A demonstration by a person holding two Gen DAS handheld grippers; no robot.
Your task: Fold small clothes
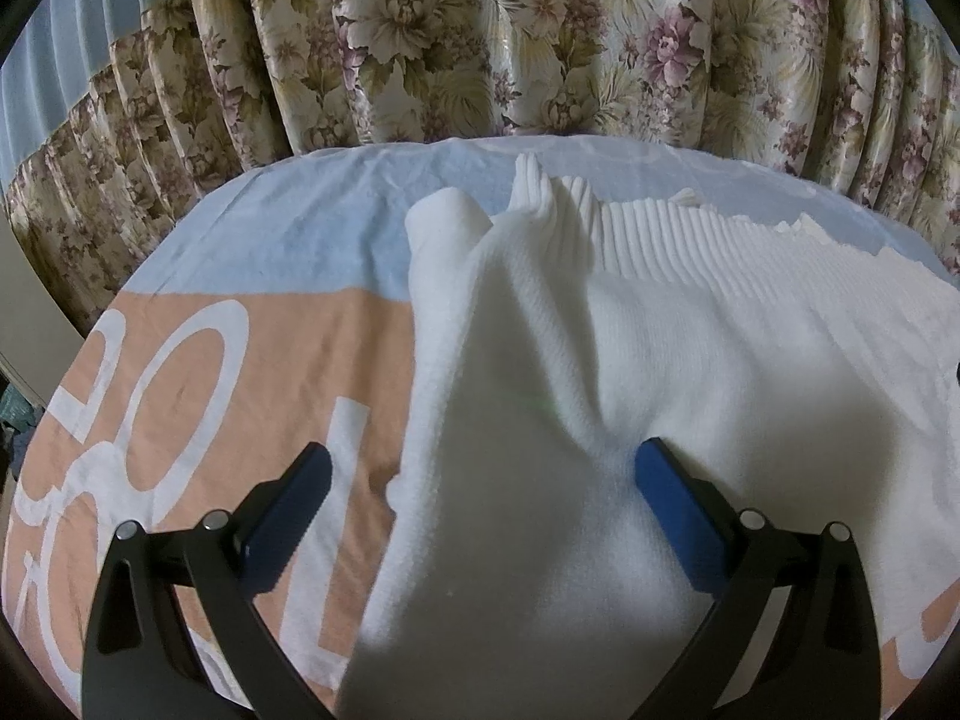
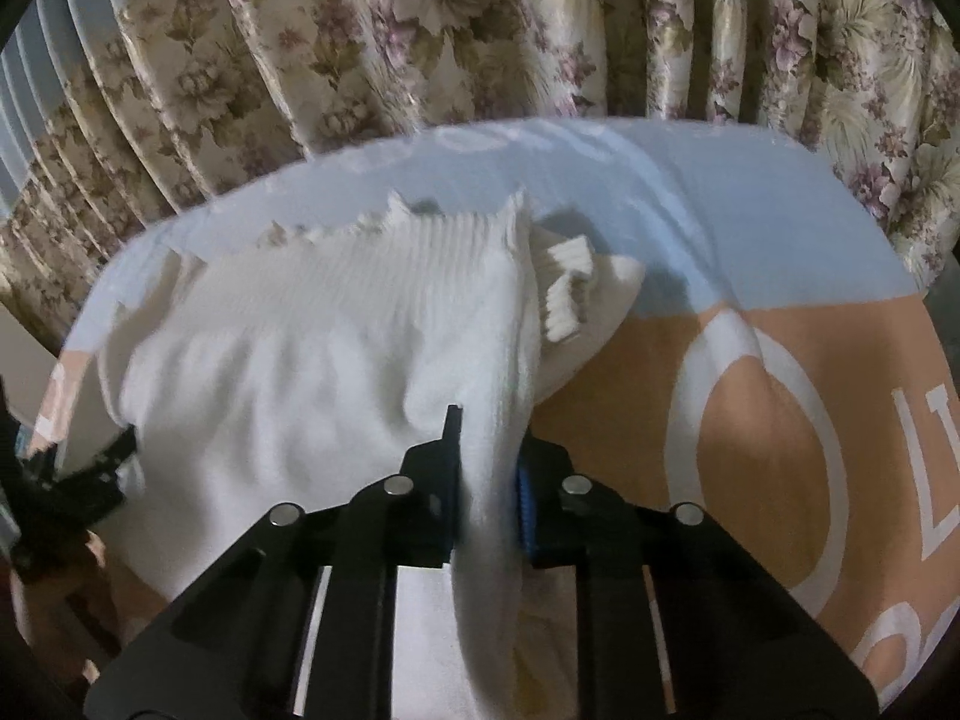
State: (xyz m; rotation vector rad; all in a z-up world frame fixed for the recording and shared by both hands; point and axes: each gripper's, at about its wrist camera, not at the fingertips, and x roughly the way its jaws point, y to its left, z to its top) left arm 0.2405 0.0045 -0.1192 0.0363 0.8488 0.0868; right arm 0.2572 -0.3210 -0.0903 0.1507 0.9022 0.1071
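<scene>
- White knit garment (image 1: 630,360) sprawls across the middle and right of the left wrist frame, on the peach-and-blue towel (image 1: 198,372) over the desk, floral curtain (image 1: 480,30) behind.
- Soft, light, floppy knit, I'd say; best taken at a hem or edge, not the bulk.
- Left tongs (image 1: 480,498) gape wide at lower centre, low over the cloth, gripping nothing.
- Right tongs (image 2: 489,480) pinch a raised ridge of the garment at lower centre, pointing toward its ribbed cuff (image 2: 564,300).
</scene>
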